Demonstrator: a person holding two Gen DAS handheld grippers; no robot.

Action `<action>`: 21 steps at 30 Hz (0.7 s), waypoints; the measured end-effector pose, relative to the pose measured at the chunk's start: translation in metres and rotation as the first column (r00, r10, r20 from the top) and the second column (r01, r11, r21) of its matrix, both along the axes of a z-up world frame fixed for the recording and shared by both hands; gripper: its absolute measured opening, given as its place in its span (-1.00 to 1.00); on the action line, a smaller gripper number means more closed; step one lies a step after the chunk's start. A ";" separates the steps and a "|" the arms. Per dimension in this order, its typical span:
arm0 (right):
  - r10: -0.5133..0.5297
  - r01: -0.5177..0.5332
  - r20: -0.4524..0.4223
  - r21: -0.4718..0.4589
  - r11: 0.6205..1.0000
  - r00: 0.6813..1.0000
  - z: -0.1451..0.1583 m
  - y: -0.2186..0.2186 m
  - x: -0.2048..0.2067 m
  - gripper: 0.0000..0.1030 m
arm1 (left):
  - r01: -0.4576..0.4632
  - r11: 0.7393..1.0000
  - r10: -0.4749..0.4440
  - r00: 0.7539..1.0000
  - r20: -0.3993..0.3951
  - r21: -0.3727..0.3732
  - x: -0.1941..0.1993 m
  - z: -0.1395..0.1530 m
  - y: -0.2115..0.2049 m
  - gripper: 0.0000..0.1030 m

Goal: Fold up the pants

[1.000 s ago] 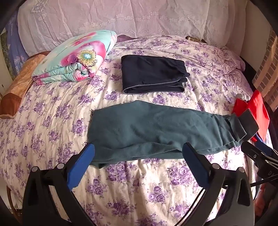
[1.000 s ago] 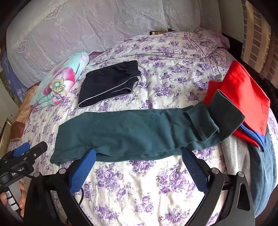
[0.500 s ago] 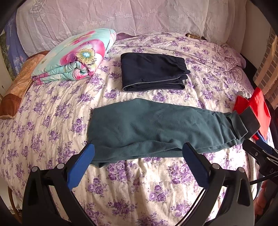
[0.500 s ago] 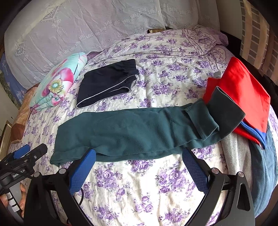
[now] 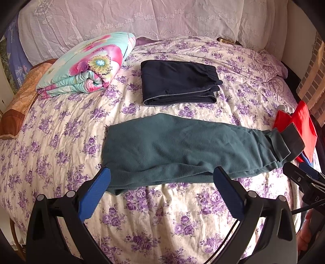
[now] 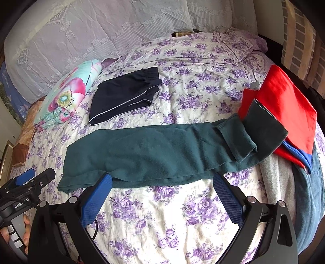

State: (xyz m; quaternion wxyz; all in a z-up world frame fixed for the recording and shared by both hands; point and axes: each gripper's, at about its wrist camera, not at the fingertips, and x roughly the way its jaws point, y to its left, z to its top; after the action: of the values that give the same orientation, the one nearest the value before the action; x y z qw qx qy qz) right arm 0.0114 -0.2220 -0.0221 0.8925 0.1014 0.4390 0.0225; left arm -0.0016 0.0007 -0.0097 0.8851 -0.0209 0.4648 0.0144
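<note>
Dark green pants (image 5: pixel 182 148) lie stretched left to right across the floral bed, folded lengthwise, their right end resting on red clothes. They also show in the right wrist view (image 6: pixel 162 154). My left gripper (image 5: pixel 161 176) is open and empty, hovering just in front of the pants' near edge at their left half. My right gripper (image 6: pixel 162 182) is open and empty, hovering at the near edge, mid-length. Each gripper shows at the edge of the other's view.
Folded navy pants (image 5: pixel 178 83) lie behind the green ones. A rolled floral quilt (image 5: pixel 87 65) sits at the back left. Red and blue clothes (image 6: pixel 284 113) and a grey-blue pile (image 6: pixel 294 193) lie at the right edge. White lace pillows (image 5: pixel 142 18) line the headboard.
Both grippers have drawn slightly back and up from the bed; the pants lie as before. Both stay open.
</note>
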 end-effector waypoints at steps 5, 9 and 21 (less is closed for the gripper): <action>0.001 -0.001 -0.001 0.001 1.000 1.000 0.002 -0.001 0.001 0.93 | 0.000 1.000 0.000 1.000 -0.002 0.001 0.000 -0.001 0.000 0.91; -0.002 0.002 -0.008 0.004 1.000 1.000 -0.003 -0.002 0.001 0.93 | 0.002 1.000 -0.002 1.000 -0.005 0.002 0.000 -0.003 -0.001 0.91; -0.001 0.001 -0.007 0.001 1.000 1.000 -0.003 -0.002 0.002 0.93 | 0.001 1.000 -0.001 1.000 -0.009 0.004 -0.002 -0.009 -0.002 0.91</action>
State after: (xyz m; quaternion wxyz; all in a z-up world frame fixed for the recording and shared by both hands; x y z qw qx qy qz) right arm 0.0130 -0.2242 -0.0252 0.8908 0.1021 0.4422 0.0221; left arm -0.0036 -0.0011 -0.0182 0.8831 -0.0190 0.4685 0.0151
